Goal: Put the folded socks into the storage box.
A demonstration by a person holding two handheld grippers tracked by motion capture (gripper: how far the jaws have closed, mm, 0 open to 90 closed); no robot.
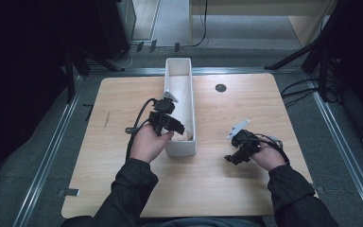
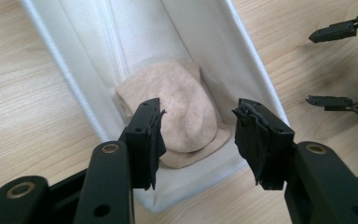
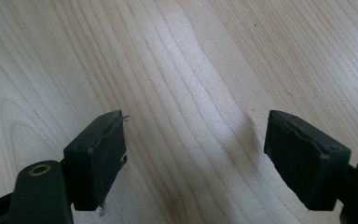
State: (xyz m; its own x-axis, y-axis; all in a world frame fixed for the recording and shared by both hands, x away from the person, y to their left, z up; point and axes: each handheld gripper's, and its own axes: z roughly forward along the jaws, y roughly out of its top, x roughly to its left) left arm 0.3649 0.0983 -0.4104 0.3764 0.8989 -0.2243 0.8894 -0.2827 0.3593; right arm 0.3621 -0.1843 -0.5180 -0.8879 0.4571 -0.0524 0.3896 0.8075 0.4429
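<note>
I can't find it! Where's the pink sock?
The sock lies inside the white box, at its near end, just below the left gripper.

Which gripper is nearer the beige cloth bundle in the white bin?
Left. The left gripper hangs open just above the beige cloth bundle in the white bin; the right gripper sits off over bare table.

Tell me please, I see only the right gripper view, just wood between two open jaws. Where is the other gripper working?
Observer: The left gripper hangs over the near end of a long white bin that stands on the table.
Operator: Is something in that bin?
Observer: Yes, a folded beige cloth lies at its near end.
Operator: Does the left gripper hold the cloth?
Observer: No. Its jaws stand apart above the cloth, and nothing is between the pads.
</note>
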